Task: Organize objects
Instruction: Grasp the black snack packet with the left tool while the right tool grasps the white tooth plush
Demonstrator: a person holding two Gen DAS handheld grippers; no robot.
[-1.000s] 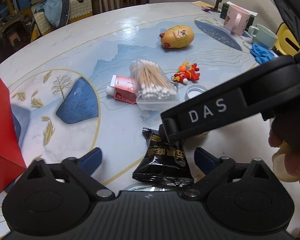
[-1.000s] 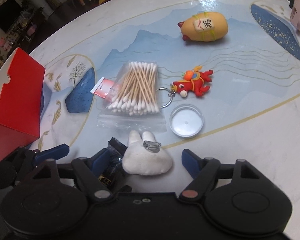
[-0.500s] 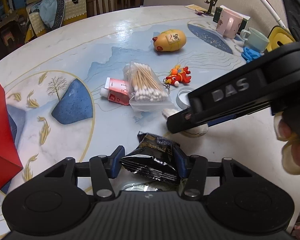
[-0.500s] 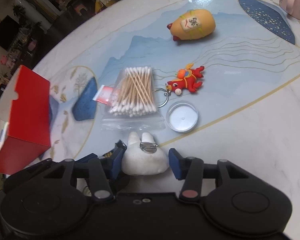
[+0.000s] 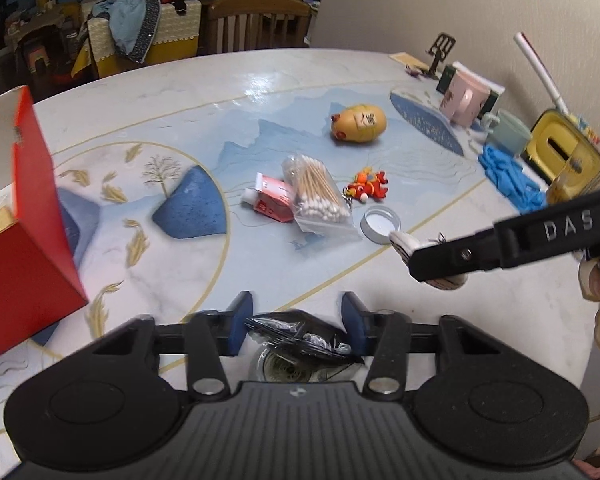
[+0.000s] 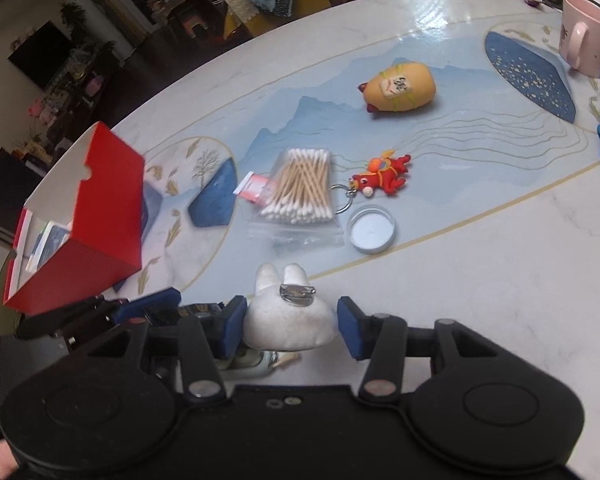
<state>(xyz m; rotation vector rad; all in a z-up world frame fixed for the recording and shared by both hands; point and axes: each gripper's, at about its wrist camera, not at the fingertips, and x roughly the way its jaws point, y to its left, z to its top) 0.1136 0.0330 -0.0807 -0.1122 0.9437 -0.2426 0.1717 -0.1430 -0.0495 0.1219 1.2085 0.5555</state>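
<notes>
My left gripper (image 5: 296, 322) is shut on a black snack packet (image 5: 300, 334) and holds it above the table's near edge. My right gripper (image 6: 291, 322) is shut on a white plush rabbit brooch (image 6: 288, 318), pin side up; the brooch also shows under the right gripper's finger in the left wrist view (image 5: 424, 254). A red open box (image 5: 28, 216) stands at the left, also in the right wrist view (image 6: 84, 220). A bag of cotton swabs (image 6: 300, 192), a red tube (image 5: 270, 198), a red dragon keychain (image 6: 382, 176), a clear lid (image 6: 371, 230) and a yellow toy (image 6: 400, 86) lie mid-table.
A pink mug (image 6: 584, 38), a green cup (image 5: 504, 130), blue gloves (image 5: 508, 178) and a yellow tissue box (image 5: 566, 152) stand at the right edge. A wooden chair (image 5: 260, 22) stands behind the table.
Both grippers closed on their objects and lifted them: the left took the black packet, the right took the white brooch. Both views rose and pulled back from the table.
</notes>
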